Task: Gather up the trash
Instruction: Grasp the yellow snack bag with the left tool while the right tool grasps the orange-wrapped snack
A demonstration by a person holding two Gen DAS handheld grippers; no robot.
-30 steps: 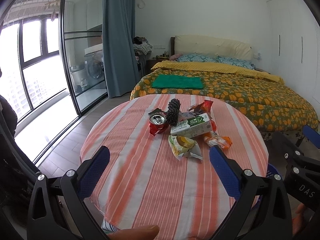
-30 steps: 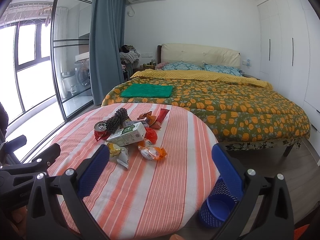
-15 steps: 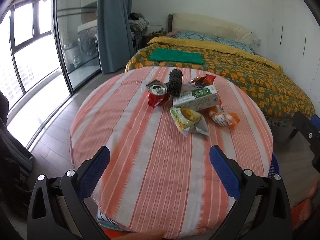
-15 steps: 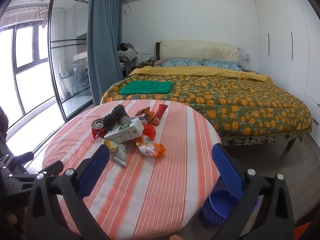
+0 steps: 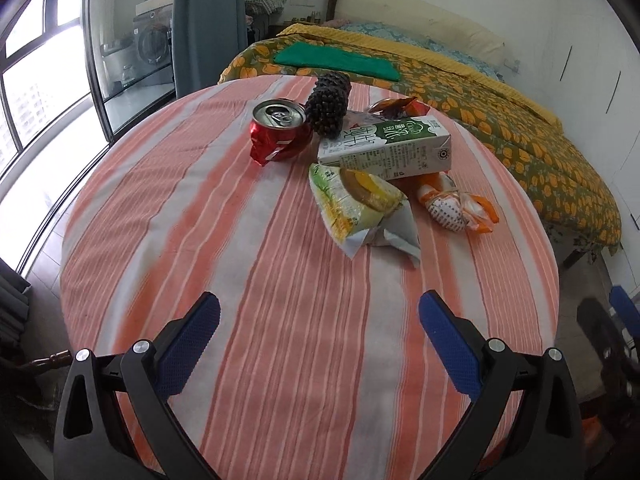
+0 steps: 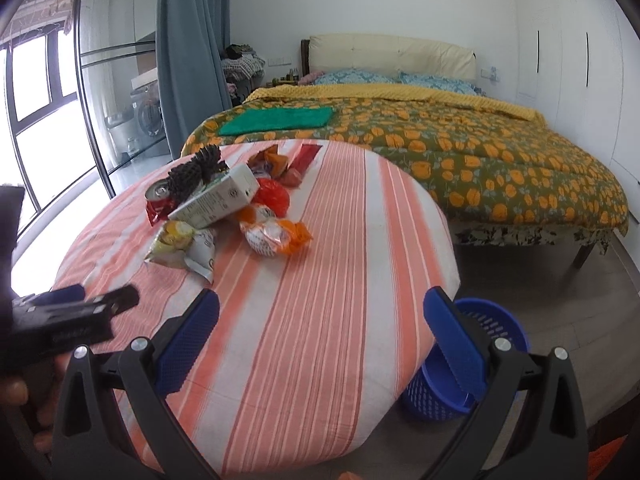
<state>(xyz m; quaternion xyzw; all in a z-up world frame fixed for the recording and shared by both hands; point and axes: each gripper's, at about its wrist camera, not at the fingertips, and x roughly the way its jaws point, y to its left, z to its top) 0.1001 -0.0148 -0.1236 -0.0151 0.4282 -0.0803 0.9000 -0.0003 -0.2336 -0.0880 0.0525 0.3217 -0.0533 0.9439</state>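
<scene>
Crumpled, seemingly dented red can (image 5: 280, 130) beside green-white carton (image 5: 386, 146); both grippers' fingers (image 5: 188, 350) spread.

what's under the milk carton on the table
The milk carton rests tilted on a red wrapper and an orange snack packet; anything further beneath is hidden.

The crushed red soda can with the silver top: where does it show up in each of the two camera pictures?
Left wrist view: crushed red soda can sits upper centre-left, at the left end of the trash pile.
Right wrist view: the can sits left of centre, partly hidden behind the carton.
Shared landmark: green-and-white milk carton, lying just right of the can.
</scene>
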